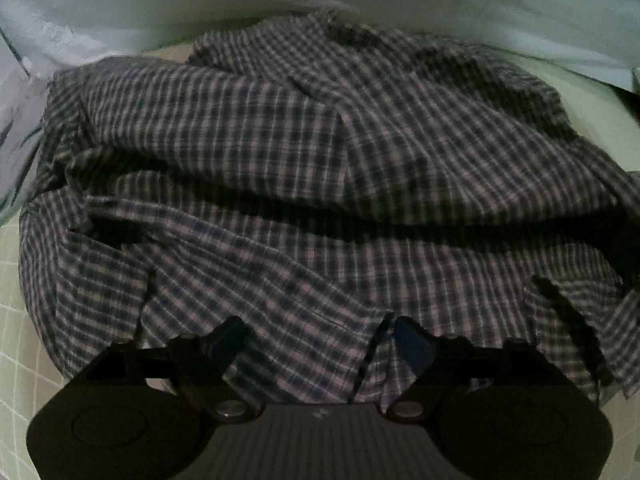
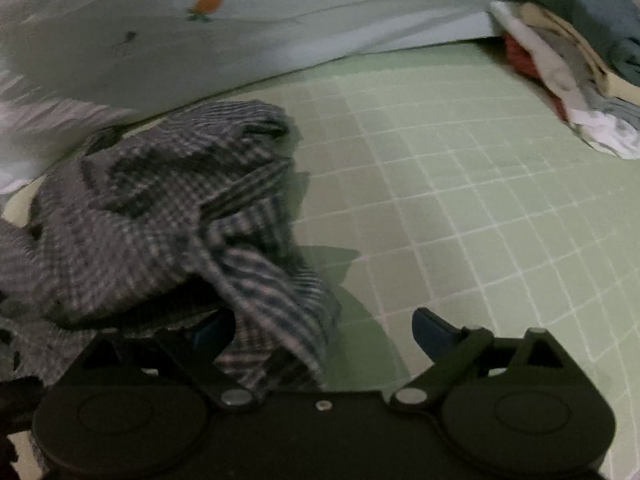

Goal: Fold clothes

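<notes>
A pale green gridded sheet (image 2: pixel 460 208) is covering the bed, a light quilt (image 2: pixel 280 32) bunching along its far edge. The checked shirt (image 1: pixel 304 168) is lying crumpled on the sheet — filling the left view. A pile of folded clothes (image 2: pixel 572 68) is sitting well apart. The left gripper (image 1: pixel 318 344) is hovering spread over the shirt's near hem; the right gripper (image 2: pixel 324 334) is gaping wide — cloth draping between its fingers.

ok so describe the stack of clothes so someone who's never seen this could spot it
Start from the pale green checked sheet and follow it to its far right edge, below the light blue bedding. The stack of clothes sits there, layered teal, cream, grey, white and red, unlike the lone rumpled plaid shirt on the left.
</notes>
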Demonstrator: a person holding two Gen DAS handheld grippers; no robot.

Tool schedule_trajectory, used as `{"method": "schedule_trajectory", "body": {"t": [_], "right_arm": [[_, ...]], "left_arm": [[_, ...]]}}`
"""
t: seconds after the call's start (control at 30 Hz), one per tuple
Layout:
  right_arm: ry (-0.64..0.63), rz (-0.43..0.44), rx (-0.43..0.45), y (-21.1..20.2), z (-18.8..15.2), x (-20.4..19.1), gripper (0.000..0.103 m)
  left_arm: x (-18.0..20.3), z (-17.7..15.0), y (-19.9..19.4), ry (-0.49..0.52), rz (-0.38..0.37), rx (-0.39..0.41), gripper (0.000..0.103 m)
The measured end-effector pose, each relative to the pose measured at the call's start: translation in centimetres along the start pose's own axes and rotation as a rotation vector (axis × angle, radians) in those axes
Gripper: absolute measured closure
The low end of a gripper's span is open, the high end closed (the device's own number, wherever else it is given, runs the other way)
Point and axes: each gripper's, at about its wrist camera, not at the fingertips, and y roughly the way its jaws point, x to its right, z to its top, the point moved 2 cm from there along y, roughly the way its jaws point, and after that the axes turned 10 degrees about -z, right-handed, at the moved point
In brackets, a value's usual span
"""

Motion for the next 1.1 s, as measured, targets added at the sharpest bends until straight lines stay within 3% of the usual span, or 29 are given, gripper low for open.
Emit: {"method": "schedule_trajectory", "body": {"t": [0.03, 0.07, 0.2, 0.23, 0.27, 0.33, 0.37, 0.6, 0.83, 0.93, 1.0, 1.1], "right_arm": [[-0.004, 0.012, -0.002, -0.1, -0.2, -0.1, 0.01], [-0.002, 0.021, -0.01, -0.2, -0.5, -0.2, 0.015], [0.017, 0.07, -0.022, -0.7, -1.4, -0.2, 0.036], [0.03, 0.081, -0.021, -0.9, -1.5, -0.1, 0.047], [0.045, 0.085, -0.018, -1.2, -1.7, 0.1, 0.066], [0.064, 0.081, -0.012, -1.6, -2.0, 0.3, 0.091], [0.065, 0.074, -0.006, -1.8, -2.2, 0.3, 0.097], [0.097, 0.032, 0.027, -4.2, -4.3, 0.4, 0.101], [0.09, -0.027, -0.048, -5.9, -8.2, -0.5, 0.101], [0.091, -0.068, -0.099, -5.8, -9.9, -0.5, 0.101], [0.092, -0.084, -0.106, -6.0, -10.1, -0.6, 0.098], [0.091, -0.092, -0.076, -6.9, -10.1, -0.8, 0.081]], "left_arm": [[-0.1, -0.1, -0.1, -0.004, 0.003, 0.007, 0.065], [-0.2, -0.3, -0.1, -0.008, 0.005, 0.014, 0.092], [-3.2, -1.0, -2.2, -0.111, 0.02, 0.076, 0.095], [-4.2, -1.3, -3.1, -0.13, 0.042, 0.099, 0.095], [-5.4, -1.6, -4.1, -0.155, 0.063, 0.12, 0.096], [-8.2, -2.1, -5.8, -0.208, 0.105, 0.156, 0.096], [-9.9, -2.5, -6.7, -0.237, 0.132, 0.17, 0.096], [-20.2, -5.5, -11.6, -0.419, 0.249, 0.206, 0.096], [-23.0, -8.4, -12.5, -0.432, 0.238, 0.104, 0.093], [-22.7, -8.8, -11.9, -0.429, 0.215, 0.043, 0.076], [-22.0, -8.4, -11.9, -0.398, 0.207, 0.042, 0.046], [-20.4, -7.1, -12.3, -0.342, 0.191, 0.09, 0.027]]}}
